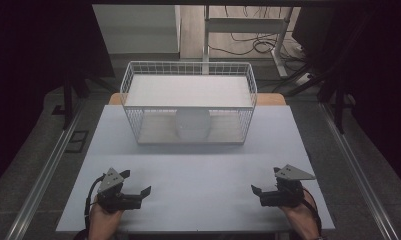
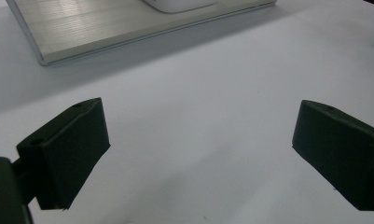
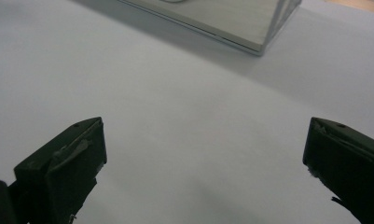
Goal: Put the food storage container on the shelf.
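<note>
A white wire rack (image 1: 188,102) stands at the far middle of the table, with a flat shelf on top and a pale base board (image 2: 110,28). Under its shelf sits a round white object (image 1: 192,124), whose lower edge (image 2: 180,4) reaches the top of the left gripper view. My left gripper (image 1: 136,182) rests near the table's front left, held by a hand, open with bare table between its jaws. At the front right my right gripper (image 1: 264,181) is likewise open and holds nothing. The rack's base corner (image 3: 250,28) lies ahead of it.
The pale grey table (image 1: 198,170) ends just behind both hands. Metal rails (image 1: 43,170) run along the floor on both sides. Behind the table are a desk frame and cables (image 1: 248,42) on the floor.
</note>
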Motion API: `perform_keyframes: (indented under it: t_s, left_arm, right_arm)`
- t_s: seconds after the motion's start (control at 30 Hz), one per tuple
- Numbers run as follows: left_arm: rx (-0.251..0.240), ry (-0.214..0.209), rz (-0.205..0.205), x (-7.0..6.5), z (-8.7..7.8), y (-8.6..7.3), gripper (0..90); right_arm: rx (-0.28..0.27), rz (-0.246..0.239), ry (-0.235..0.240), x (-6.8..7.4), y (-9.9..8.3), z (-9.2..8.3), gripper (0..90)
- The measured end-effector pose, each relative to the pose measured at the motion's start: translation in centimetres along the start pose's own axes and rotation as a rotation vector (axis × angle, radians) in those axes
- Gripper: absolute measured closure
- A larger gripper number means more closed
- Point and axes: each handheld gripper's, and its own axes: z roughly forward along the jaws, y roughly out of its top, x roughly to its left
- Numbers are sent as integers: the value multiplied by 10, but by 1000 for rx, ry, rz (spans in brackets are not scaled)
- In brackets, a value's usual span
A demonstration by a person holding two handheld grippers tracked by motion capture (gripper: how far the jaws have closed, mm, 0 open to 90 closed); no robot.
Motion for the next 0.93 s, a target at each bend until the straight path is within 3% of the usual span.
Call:
perform_keyframes:
  t_s: [0.33, 0.6, 0.93]
  left_arm:
    - [9, 1, 4, -1, 2, 0, 30]
    - [17, 4, 2, 0, 3, -1, 30]
    - [24, 5, 3, 1, 5, -1, 29]
  right_arm:
    - [25, 38, -34, -8, -18, -12, 0]
    - [71, 62, -33, -11, -31, -16, 0]
    - [95, 57, -37, -11, -32, -14, 0]
